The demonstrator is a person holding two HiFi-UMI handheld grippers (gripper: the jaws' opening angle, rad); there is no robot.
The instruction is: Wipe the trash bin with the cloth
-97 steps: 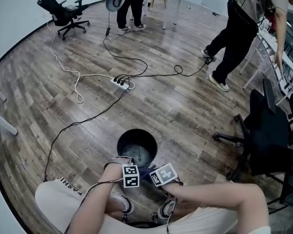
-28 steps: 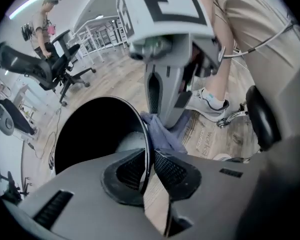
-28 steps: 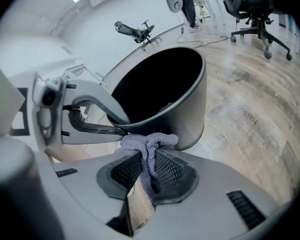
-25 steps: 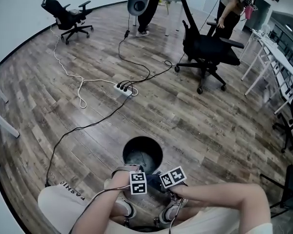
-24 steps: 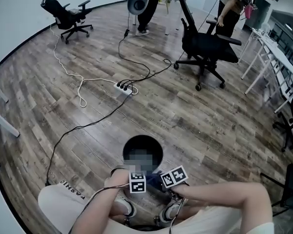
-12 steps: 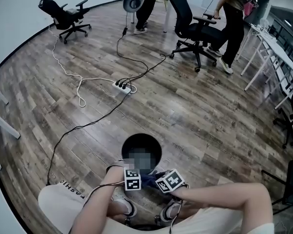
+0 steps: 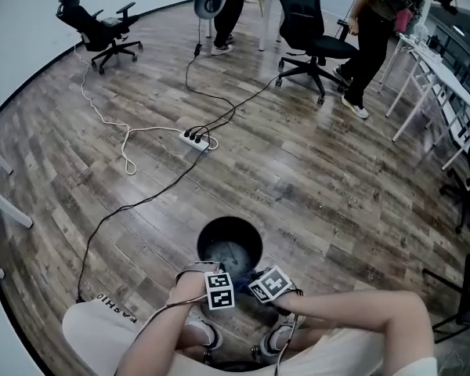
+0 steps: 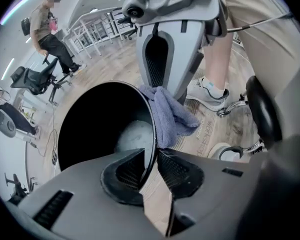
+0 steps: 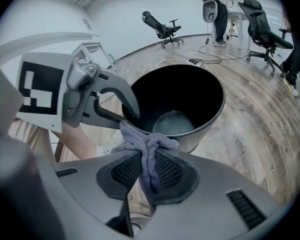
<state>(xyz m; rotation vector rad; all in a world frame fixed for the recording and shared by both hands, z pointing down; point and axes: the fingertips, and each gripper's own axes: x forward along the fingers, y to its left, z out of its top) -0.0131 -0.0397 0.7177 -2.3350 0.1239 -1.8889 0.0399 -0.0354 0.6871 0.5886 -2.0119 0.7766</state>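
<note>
Our left tool (image 8: 151, 153) has just been closing on the trash bin (image 7: 229, 224), pinching its rim at 6 o'clock. Our right tool (image 9: 149, 160) clamps the cloth (image 9: 146, 143) against the rim at 5 o'clock.

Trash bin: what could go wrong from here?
1. The left claw, its jaws just closing, seems to pinch only the thin rim of the trash bin. A hard wipe could slip it off or tip the bin.
2. The right claw holds the cloth by a narrow bunch, the rest draped on the rim. Dragging may pull it free or drop it inside.
</note>
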